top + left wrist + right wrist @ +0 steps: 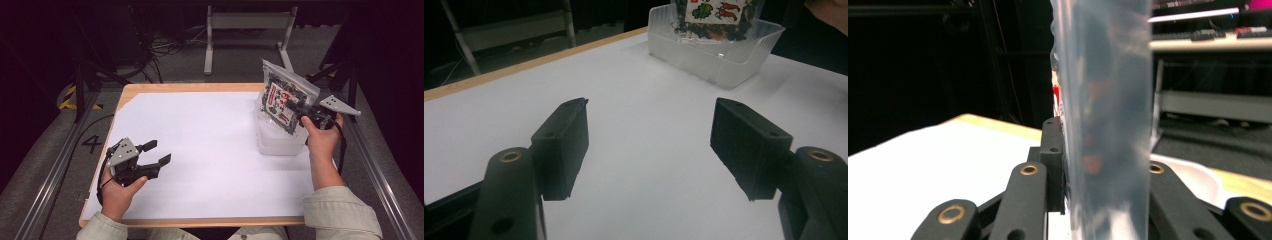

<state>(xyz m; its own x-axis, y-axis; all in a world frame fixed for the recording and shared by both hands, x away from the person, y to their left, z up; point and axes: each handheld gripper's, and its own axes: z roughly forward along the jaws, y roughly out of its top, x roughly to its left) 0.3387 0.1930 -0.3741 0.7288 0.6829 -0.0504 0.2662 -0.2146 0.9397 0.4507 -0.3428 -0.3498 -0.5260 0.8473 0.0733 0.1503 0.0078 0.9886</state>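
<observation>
Clamping a limp, light-looking plastic pouch (281, 97) by its side over the clear bin (280, 142) near the desk's (200, 145) far right corner, the right gripper (300, 111) should hold its stiffer sealed edge, while the left gripper (152, 155) gapes empty.

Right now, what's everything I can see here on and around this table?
Table: one, wooden edge, under a white sheet.
White sheet: one, covering most of the tabletop.
Plastic bin: one, clear, on the sheet's far right side.
Snack bag: one, clear with dark, red and green print, held upright with its bottom in the bin.
Metal stand: one, pale grey, on the floor beyond the table.
Cables: a tangle, on the floor behind the table.
Left gripper: one, black, open, above the sheet's near left.
Right gripper: one, black, clamped on the bag.
</observation>
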